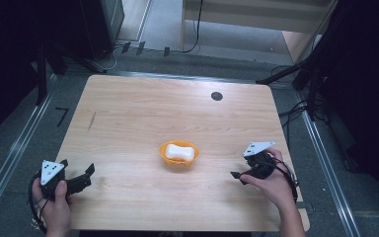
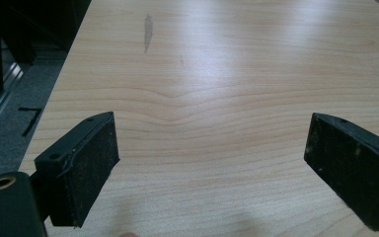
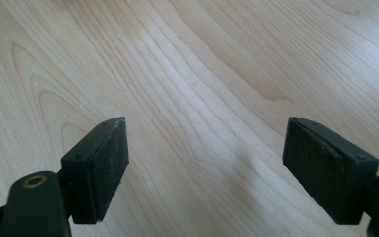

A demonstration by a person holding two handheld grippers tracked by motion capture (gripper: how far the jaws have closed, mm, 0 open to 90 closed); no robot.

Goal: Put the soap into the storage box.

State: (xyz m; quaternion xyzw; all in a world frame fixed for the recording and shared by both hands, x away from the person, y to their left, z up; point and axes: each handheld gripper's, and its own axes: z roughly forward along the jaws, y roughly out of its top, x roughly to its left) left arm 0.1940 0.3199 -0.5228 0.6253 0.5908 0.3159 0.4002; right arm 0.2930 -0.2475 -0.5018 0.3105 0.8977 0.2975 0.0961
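An orange bowl (image 1: 178,155) holding a white block (image 1: 179,151) is seen near the middle of the wooden worktop (image 1: 128,123). The left hand-held gripper (image 1: 88,175) is held at about 8 o'clock from the bowl, well apart from it, with its jaws spread wide over bare wood. The right hand-held gripper (image 1: 238,177) is held at about 4 o'clock, jaws likewise apart and nothing between them. A dark round spot (image 1: 216,96) is seen at 12 o'clock near the far edge.

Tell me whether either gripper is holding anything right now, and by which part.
Nothing is held. The left gripper and right gripper are both open over bare table, apart from the orange bowl.
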